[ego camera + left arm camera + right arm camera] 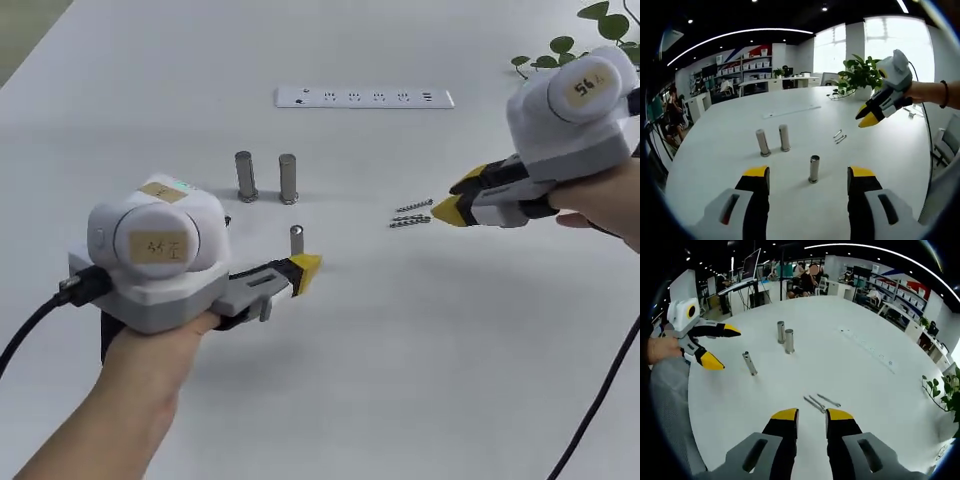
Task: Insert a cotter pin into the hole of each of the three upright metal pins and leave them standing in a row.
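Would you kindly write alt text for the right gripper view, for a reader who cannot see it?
The right gripper, jaws slightly apart, points at three cotter pins lying on a white table. Beyond stand three upright metal pins, one apart from the other two; the left gripper is at the left, jaws wide open.

1 white power strip (364, 97) lies flat on the white table (420, 350), well ahead of the left gripper (305, 272). 1 leafy potted plant (858, 75) stands just behind the right gripper (866, 116). Shelves (747, 64) line the far wall beyond.
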